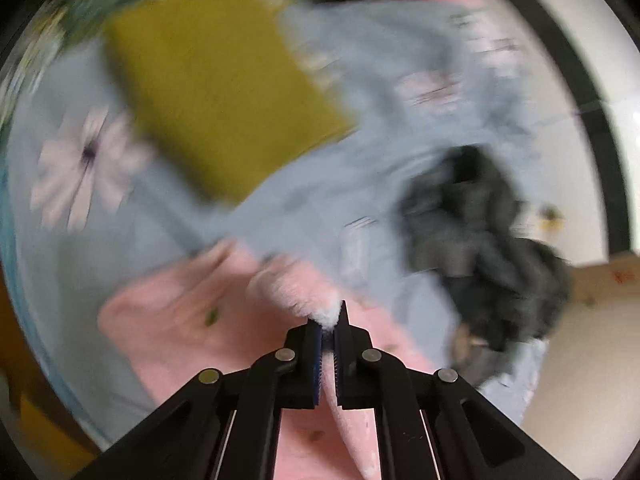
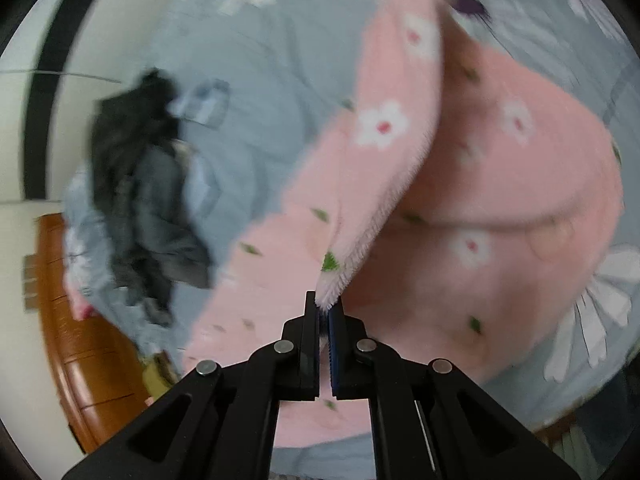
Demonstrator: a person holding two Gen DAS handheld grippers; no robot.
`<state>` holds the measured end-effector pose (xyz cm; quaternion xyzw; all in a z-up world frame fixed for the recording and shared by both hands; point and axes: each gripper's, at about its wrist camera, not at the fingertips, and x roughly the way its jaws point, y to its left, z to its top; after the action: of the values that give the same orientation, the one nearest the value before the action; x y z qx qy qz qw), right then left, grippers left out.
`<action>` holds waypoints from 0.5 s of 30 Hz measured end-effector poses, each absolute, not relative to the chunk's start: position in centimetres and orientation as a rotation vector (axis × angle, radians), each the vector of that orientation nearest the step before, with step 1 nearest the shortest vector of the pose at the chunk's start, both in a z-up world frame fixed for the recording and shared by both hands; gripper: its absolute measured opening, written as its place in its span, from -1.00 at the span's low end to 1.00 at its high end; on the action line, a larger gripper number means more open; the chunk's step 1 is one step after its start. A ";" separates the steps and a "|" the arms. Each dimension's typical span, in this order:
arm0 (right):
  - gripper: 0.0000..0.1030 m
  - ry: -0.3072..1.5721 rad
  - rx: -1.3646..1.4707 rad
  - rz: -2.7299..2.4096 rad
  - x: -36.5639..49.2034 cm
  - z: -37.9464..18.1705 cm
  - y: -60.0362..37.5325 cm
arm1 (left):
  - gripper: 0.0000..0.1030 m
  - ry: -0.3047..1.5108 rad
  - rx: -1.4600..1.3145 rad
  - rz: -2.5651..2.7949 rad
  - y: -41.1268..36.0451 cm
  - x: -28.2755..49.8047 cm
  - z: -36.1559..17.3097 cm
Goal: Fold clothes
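While both views are pretty smeared, we can still make out the basics. Closest to us, our left tongs (image 1: 329, 322) are pressed together on a fuzzy white-edged bit of the pink garment (image 1: 192, 320), with the fabric running down between the pads. Our right tongs (image 2: 325, 307) are pinching another fluffy edge of the same pink garment (image 2: 500, 184), and that edge rises up from the tips as a raised flap. It's a fleecy pink thing with little white flowers and green leaves on it, lying spread out on the bed right under and just past both tongs.

Under it there's the pale blue bedsheet (image 1: 360, 200) with big white daisy prints. A bit farther out, a dark grey crumpled piece of clothing (image 1: 480, 240) sits on the sheet, off to the right in the left view and to the left (image 2: 140, 184) in the right one, near the pink one but apart from it. Farther back in the left view, a flat mustard-yellow piece (image 1: 216, 92) lies on the sheet. At the bed's edge in the right view we see a brown wooden frame (image 2: 80, 320), then a pale wall (image 1: 624, 128).
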<state>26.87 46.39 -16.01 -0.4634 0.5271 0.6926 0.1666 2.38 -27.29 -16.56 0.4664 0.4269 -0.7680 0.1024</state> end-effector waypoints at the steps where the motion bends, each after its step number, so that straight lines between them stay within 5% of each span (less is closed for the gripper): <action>1: -0.94 1.501 -1.285 2.023 27.0 -14.6 46.5 | -0.91 1.242 1.347 -2.339 -27.3 2.3 -14.5; 5: -0.94 1.450 -1.244 2.106 29.3 -11.7 46.1 | -0.90 1.134 1.288 -2.421 -28.7 5.3 -11.7; 11: -0.94 1.420 -1.501 1.778 32.7 -21.1 43.8 | -0.89 1.107 1.578 -1.962 -30.7 10.0 -24.8; 15: -0.94 1.386 -1.578 1.708 33.4 -23.4 43.0 | -0.87 1.146 1.529 -1.910 -31.4 11.9 -26.2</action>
<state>33.36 43.02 -23.44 -0.5693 0.4999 0.6162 0.2154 11.88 -31.35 -26.17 0.5523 0.4140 -0.6900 0.2181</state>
